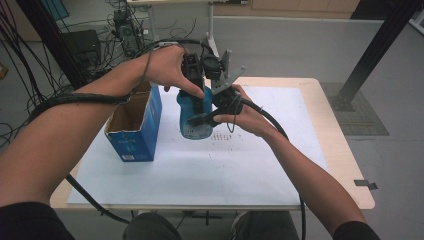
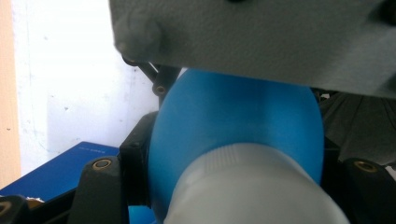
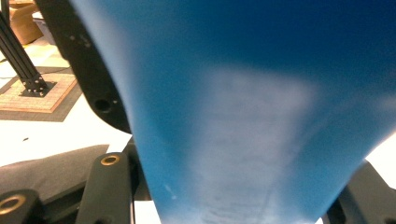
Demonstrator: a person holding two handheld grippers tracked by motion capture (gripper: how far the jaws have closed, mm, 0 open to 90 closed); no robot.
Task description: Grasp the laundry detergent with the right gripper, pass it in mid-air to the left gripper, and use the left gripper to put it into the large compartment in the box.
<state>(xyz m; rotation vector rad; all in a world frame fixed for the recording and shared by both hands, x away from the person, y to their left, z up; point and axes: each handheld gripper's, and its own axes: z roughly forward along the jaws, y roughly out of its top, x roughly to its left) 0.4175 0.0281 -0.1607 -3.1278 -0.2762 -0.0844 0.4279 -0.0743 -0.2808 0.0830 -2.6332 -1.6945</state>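
Blue plastic bottle (image 1: 194,117), one only, hangs above the middle of the paper-covered table (image 1: 320,197), held up between two grippers. In the high view its long axis runs close to upright, its base toward the white paper sheet (image 1: 210,165) and its top up among the grippers and the hands. In the left gripper view the same bottle (image 2: 233,126) shows a rounded blue shoulder and a pale grey-white cap or neck (image 2: 252,186) that points toward that camera, so this gripper looks along the bottle from the cap end.

The left gripper (image 1: 192,75) comes down from above on the bottle's top, and its black jaws are clamped tight on the cap end. The right gripper (image 1: 222,102) meets the bottle from the side; in the right gripper view the blue body (image 3: 261,107) sits between its jaws, which are drawn in narrow against it. Both hold the bottle clear of the table.

One open blue cardboard box (image 1: 135,125) stands on the sheet left of the bottle, near it but apart, its flaps up and its brown inside showing. Two forearms reach in from the near edge, and one cable trails from each gripper.
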